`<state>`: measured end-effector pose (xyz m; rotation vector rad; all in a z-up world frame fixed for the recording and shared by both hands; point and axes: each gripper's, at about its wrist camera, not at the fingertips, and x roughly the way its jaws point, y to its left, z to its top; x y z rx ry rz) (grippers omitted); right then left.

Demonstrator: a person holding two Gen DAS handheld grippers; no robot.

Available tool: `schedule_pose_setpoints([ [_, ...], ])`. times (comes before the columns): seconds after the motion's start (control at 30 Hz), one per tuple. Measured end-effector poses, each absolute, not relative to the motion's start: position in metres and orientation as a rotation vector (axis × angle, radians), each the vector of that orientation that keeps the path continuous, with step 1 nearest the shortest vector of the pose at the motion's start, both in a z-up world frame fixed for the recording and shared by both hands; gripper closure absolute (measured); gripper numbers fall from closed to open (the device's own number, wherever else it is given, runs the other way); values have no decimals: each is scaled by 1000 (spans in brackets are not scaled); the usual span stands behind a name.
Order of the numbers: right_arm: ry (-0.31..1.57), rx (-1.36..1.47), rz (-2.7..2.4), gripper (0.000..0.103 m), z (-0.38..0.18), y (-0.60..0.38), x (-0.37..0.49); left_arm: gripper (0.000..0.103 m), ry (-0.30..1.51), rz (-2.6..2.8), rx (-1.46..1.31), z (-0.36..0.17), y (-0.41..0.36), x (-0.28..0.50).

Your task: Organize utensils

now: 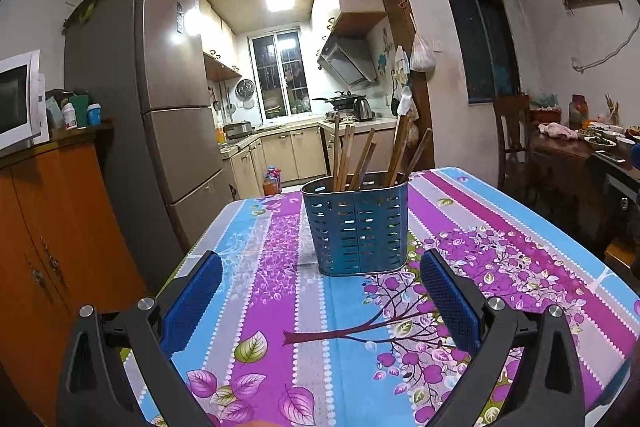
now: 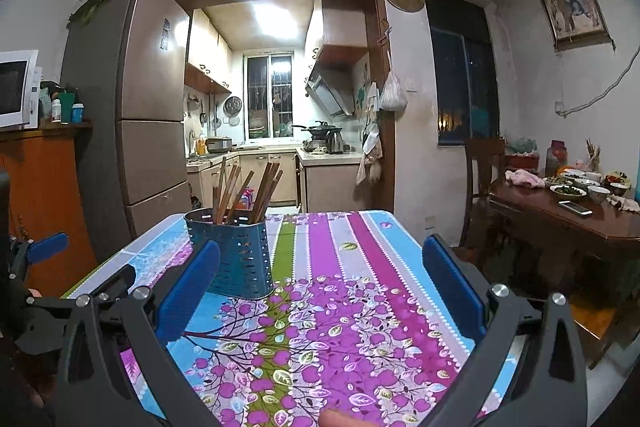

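left claw [image 1: 322, 291]: spread wide, empty | right claw [image 2: 320, 285]: spread wide, empty

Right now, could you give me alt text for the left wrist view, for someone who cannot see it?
A blue perforated utensil holder full of wooden chopsticks stands on a table with a purple and blue floral tablecloth, framed by the open blue-padded left tool, which holds nothing. Behind it are a refrigerator and a lit kitchen.
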<state>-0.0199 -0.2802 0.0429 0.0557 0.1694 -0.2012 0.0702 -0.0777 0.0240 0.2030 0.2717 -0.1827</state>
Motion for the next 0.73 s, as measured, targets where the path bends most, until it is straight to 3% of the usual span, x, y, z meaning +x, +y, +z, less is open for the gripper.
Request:
schedule_pose_setpoints([
  [0.73,175,49,-218,5,41,-279,-21,4,283,-170,186,19,-77,69],
])
